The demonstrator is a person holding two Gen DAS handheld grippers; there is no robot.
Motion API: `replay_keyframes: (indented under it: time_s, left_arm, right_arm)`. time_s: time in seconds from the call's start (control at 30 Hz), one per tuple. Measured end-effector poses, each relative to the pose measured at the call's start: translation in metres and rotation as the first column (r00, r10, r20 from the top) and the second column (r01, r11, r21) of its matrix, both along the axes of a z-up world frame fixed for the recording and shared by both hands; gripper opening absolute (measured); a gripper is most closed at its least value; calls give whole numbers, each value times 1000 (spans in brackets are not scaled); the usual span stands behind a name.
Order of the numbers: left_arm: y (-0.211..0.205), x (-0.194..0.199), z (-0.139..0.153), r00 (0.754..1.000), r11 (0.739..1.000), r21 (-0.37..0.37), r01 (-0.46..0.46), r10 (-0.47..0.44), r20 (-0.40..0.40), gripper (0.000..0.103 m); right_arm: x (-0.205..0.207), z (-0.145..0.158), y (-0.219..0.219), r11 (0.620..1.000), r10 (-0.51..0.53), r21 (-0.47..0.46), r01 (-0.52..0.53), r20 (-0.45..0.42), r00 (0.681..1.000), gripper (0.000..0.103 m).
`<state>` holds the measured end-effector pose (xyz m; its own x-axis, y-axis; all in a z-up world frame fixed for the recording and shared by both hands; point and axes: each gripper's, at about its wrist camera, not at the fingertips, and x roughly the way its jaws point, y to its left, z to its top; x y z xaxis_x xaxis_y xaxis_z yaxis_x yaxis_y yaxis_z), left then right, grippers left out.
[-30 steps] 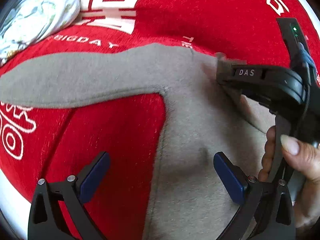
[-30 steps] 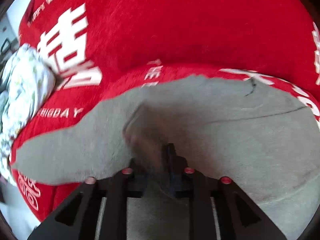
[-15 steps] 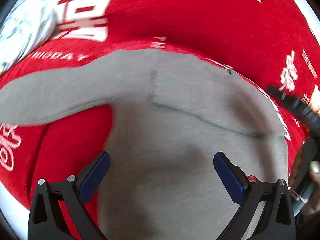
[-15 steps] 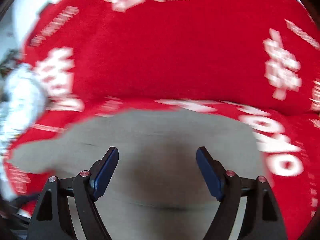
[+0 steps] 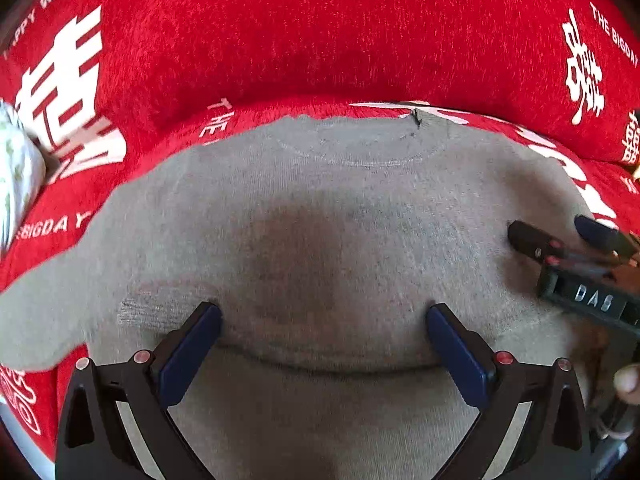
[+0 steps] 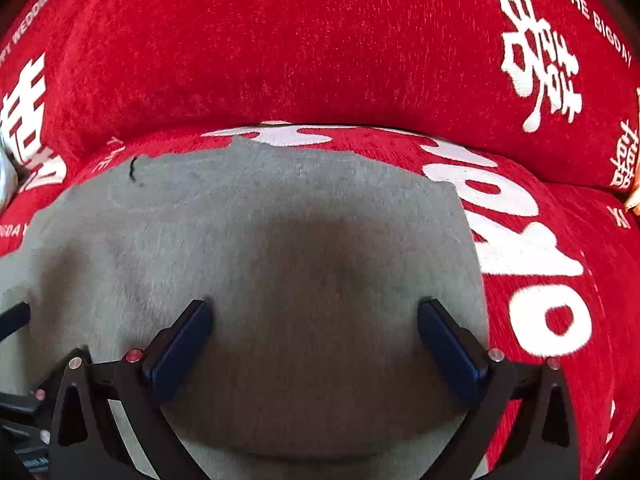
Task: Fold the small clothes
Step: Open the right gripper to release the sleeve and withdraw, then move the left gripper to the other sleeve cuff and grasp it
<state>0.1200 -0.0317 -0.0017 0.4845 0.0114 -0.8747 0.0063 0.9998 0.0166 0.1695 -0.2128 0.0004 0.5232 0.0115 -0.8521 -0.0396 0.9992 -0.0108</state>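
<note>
A small grey knit sweater (image 5: pixel 320 208) lies flat on a red cover, neckline away from me, one sleeve stretching out to the left. It also fills the right wrist view (image 6: pixel 260 240), where its right edge is folded in straight. My left gripper (image 5: pixel 324 320) is open and empty just above the sweater's middle. My right gripper (image 6: pixel 314 316) is open and empty above the sweater's right part. In the left wrist view the right gripper (image 5: pixel 560 236) shows at the far right, over the sweater's right edge.
The red cover (image 5: pixel 320 40) with white lettering (image 6: pixel 536 68) spans a sofa seat and backrest. A white floral bundle of cloth (image 5: pixel 16 176) lies at the far left. A hand (image 5: pixel 628 376) holds the right gripper's handle.
My right gripper let go of the sleeve it held, opened and drew back to the right. Both views swung to centre on the sweater's body.
</note>
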Motion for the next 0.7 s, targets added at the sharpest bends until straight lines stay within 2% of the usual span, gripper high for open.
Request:
replay_keyframes:
  time_s: [0.07, 0.17, 0.23, 0.3, 0.43, 0.57, 0.63, 0.7]
  left_arm:
    - [2, 1, 4, 1000, 1000, -8, -10, 10, 0, 103]
    - [3, -1, 10, 1000, 999, -37, -18, 19, 24, 103]
    - [0, 2, 2, 1000, 1000, -13, -18, 18, -7, 103]
    - [1, 0, -1, 1000, 1000, -6, -13, 13, 5, 103]
    - [5, -12, 3, 1000, 1000, -12, -11, 11, 1, 103]
    - [19, -27, -2, 999, 997, -76, -33, 32, -14, 103]
    - [20, -37, -3, 1000, 999, -34, -26, 26, 3, 103]
    - [21, -46, -3, 1000, 999, -34, -16, 17, 15, 103]
  right_arm:
    - [0, 2, -4, 1000, 2, 8, -2, -4, 1000, 103]
    - [-17, 9, -6, 999, 9, 47, -10, 38, 999, 103]
    - [-28, 9, -8, 998, -1, 71, -1, 36, 999, 103]
    - [-37, 10, -7, 997, 4, 72, -7, 40, 999, 103]
    - [-58, 10, 4, 999, 33, 19, -34, 32, 999, 103]
    - [-79, 9, 15, 999, 29, 21, -30, 48, 998, 103]
    - [-89, 1, 23, 999, 42, 5, -42, 27, 999, 103]
    - [-103, 2, 31, 998, 53, -35, -51, 70, 996, 103]
